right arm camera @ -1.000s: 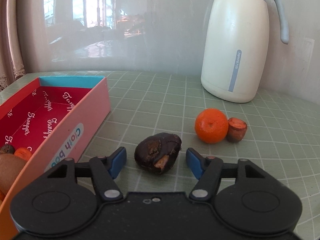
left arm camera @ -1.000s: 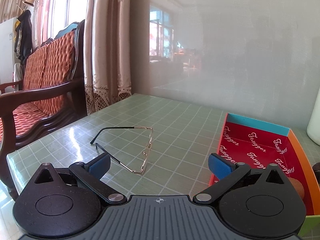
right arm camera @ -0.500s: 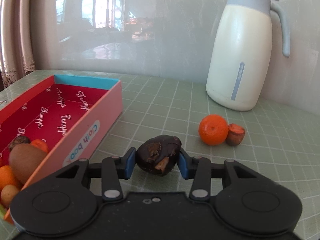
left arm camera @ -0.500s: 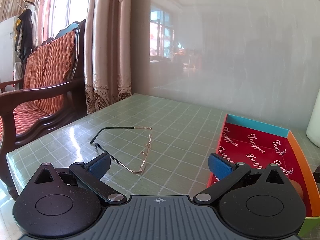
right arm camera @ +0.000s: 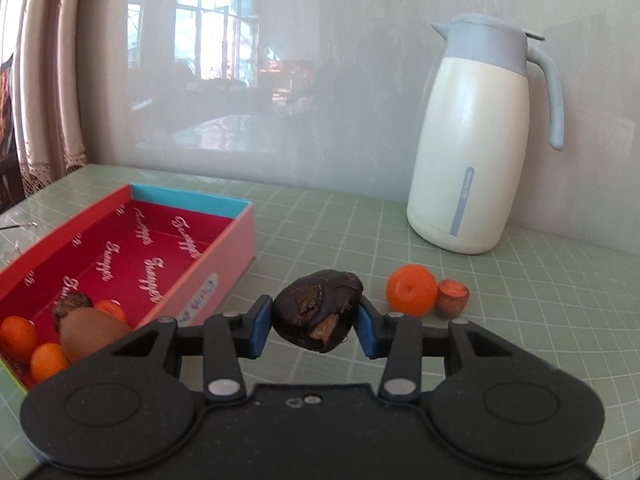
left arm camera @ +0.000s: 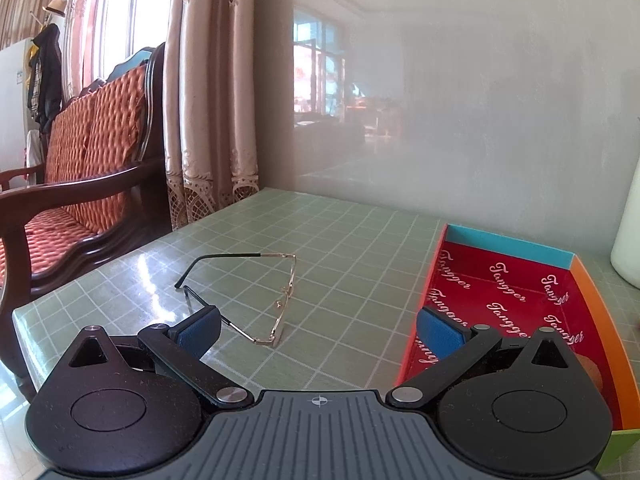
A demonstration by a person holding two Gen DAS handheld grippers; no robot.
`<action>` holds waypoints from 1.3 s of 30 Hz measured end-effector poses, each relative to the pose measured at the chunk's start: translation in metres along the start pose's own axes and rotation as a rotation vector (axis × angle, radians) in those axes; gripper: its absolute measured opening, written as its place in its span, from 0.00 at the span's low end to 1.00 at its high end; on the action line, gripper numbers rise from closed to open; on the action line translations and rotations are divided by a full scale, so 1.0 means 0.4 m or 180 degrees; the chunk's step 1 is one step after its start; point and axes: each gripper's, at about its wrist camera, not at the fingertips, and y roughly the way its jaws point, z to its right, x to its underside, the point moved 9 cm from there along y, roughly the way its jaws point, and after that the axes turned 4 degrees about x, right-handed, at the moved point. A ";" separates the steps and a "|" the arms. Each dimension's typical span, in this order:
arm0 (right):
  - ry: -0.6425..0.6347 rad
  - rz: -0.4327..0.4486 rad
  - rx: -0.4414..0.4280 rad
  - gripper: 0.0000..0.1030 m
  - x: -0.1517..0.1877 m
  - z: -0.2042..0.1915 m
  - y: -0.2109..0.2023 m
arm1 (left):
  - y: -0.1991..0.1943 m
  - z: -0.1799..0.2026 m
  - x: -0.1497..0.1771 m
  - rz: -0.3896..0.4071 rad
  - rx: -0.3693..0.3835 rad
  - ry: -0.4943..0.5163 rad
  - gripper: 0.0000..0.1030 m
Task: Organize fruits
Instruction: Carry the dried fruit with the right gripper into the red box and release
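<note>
Riding clear of the tabletop (right arm camera: 320, 216), the dark fruit (right arm camera: 318, 310) is now clamped in the right hand-held gripper (right arm camera: 312, 326) (a second ago it lay loose), ready for the red box (right arm camera: 224, 256) at nine o'clock; the left hand-held gripper (left arm camera: 318, 330) gapes empty.

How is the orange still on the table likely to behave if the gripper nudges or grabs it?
The orange looks round, so a nudge would probably roll it, though the small brown fruit touching its right side may block that way. Its smooth skin looks firm; a centred grip should probably hold.
</note>
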 end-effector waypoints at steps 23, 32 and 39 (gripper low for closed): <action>-0.0166 0.0348 -0.0455 0.41 -0.037 -0.220 -0.020 | 0.002 -0.087 0.012 -0.0051 -0.0100 -0.0063 1.00; -0.0356 0.0452 -0.0404 0.60 -0.021 -0.260 -0.018 | 0.003 -0.099 0.012 -0.0062 -0.0099 -0.0088 1.00; -0.0255 0.0426 -0.0290 0.62 -0.017 -0.187 -0.029 | -0.002 -0.074 0.005 -0.0037 -0.0024 -0.0099 1.00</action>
